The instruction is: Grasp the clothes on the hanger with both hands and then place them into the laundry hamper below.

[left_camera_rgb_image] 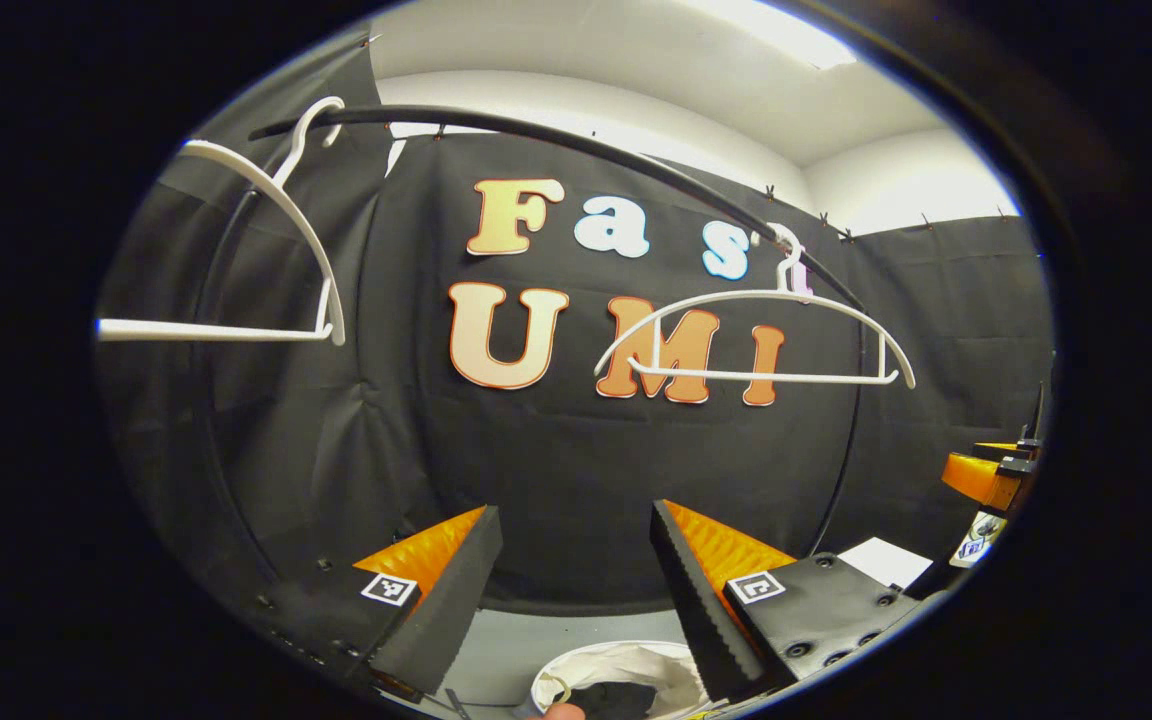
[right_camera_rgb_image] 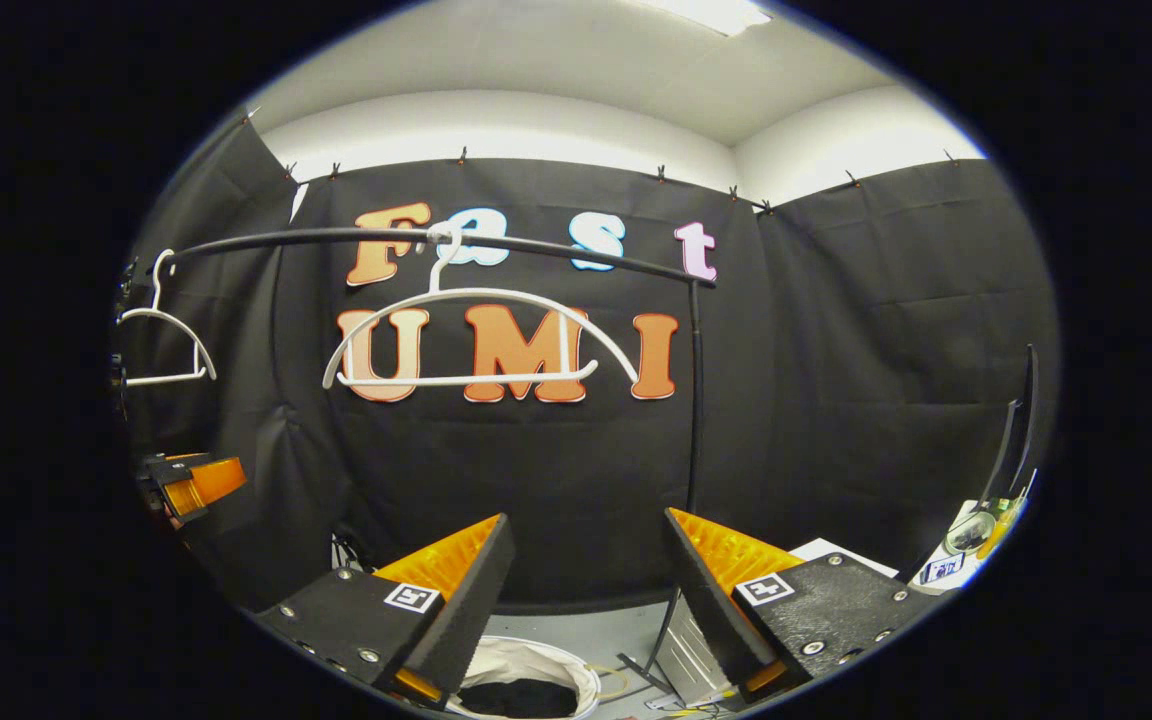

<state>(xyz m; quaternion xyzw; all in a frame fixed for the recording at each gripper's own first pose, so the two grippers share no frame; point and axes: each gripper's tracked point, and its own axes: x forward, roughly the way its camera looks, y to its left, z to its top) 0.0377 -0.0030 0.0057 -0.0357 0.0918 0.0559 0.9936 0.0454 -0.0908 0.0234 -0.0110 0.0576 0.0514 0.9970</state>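
Two bare white hangers (left_camera_rgb_image: 756, 340) (left_camera_rgb_image: 266, 250) hang on a black rail (left_camera_rgb_image: 556, 145); nothing is draped on them. Below, a white laundry hamper (left_camera_rgb_image: 616, 672) holds a dark garment (left_camera_rgb_image: 616, 700). My left gripper (left_camera_rgb_image: 576, 600) is open above the hamper, nothing between its fingers. In the right gripper view the same hangers (right_camera_rgb_image: 466, 335) (right_camera_rgb_image: 166, 345) hang from the rail (right_camera_rgb_image: 436, 238), and the hamper (right_camera_rgb_image: 531, 670) with dark clothes (right_camera_rgb_image: 521, 697) sits under my open right gripper (right_camera_rgb_image: 591, 595). The other gripper (right_camera_rgb_image: 186, 485) shows at the left edge.
The rail's black upright pole (right_camera_rgb_image: 693, 400) drops to a foot on the grey floor (right_camera_rgb_image: 596, 630) beside the hamper. A white table corner (left_camera_rgb_image: 886, 560) with small items (right_camera_rgb_image: 976, 530) lies at the right. The right gripper (left_camera_rgb_image: 986, 475) shows at the right edge of the left gripper view.
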